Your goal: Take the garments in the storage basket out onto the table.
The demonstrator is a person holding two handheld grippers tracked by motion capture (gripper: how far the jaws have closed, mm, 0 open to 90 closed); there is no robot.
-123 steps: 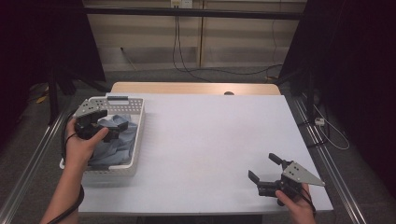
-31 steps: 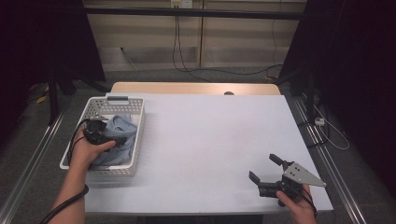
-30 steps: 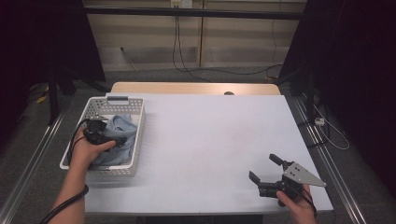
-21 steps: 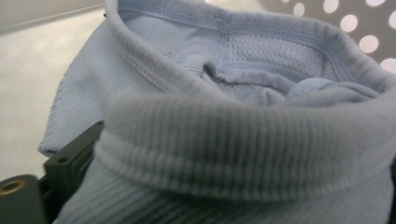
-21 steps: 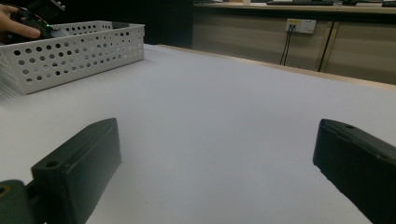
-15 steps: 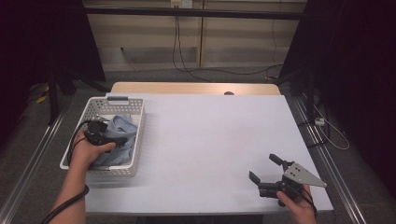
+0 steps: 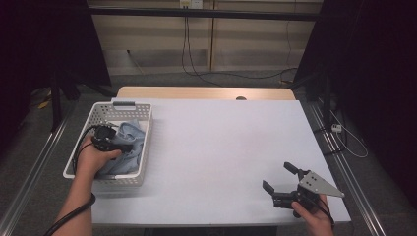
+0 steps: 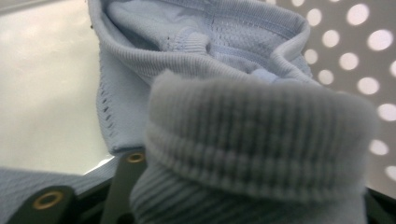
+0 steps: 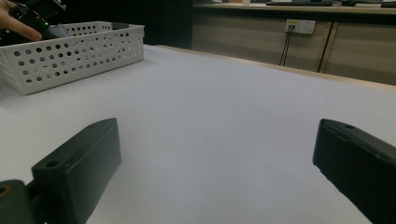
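Reaching down into the white perforated basket (image 7: 140, 140) at the left of the high view, left gripper (image 7: 112, 143) buried among the light blue knitted clothes (image 7: 129, 147) heaped inside. Jaws just been closing, with a ribbed cuff (image 8: 252, 140) bunched between them across the lower half of the left gripper view; whether the pads already press on it cannot be told, since cloth hides them. Pointed low and into the pile, presumably to catch a thick fold rather than a loose edge, so that the garment lifts in one piece. Clothes lying wholly within the basket, against its near and right walls. Resting at the lower right of the high view, right gripper (image 7: 280, 189) standing wide open just above the bare white table (image 7: 221, 147), well apart from the basket, likely parked clear to receive or spread the cloth later.
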